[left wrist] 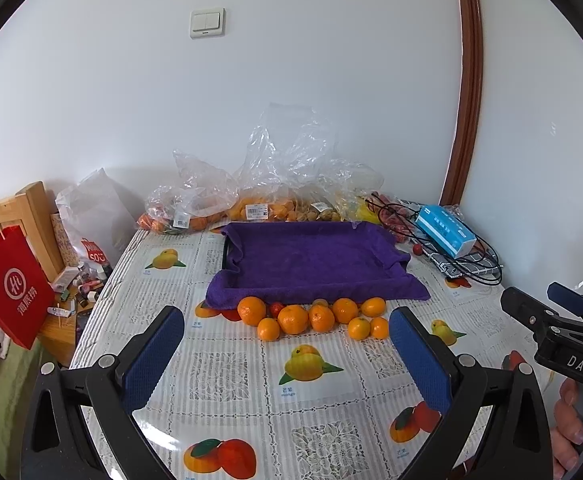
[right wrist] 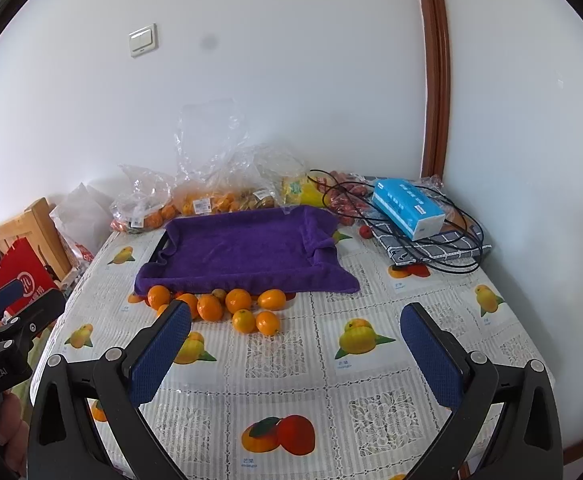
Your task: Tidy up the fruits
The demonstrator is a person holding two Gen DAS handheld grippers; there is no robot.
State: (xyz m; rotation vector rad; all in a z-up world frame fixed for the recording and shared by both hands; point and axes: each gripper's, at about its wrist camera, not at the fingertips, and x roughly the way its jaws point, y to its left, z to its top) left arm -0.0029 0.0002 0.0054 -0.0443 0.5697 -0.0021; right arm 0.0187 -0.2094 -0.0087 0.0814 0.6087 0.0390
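Observation:
Several small oranges lie loose on the tablecloth in front of a tray lined with a purple towel; they also show in the right wrist view, in front of the same tray. A small red fruit sits among them. My left gripper is open and empty, held above the table short of the oranges. My right gripper is open and empty, to the right of the oranges. It also shows at the right edge of the left wrist view.
Clear plastic bags of fruit line the wall behind the tray. A blue tissue box lies on black cables and a checked cloth at back right. A red paper bag and a wooden chair stand left of the table.

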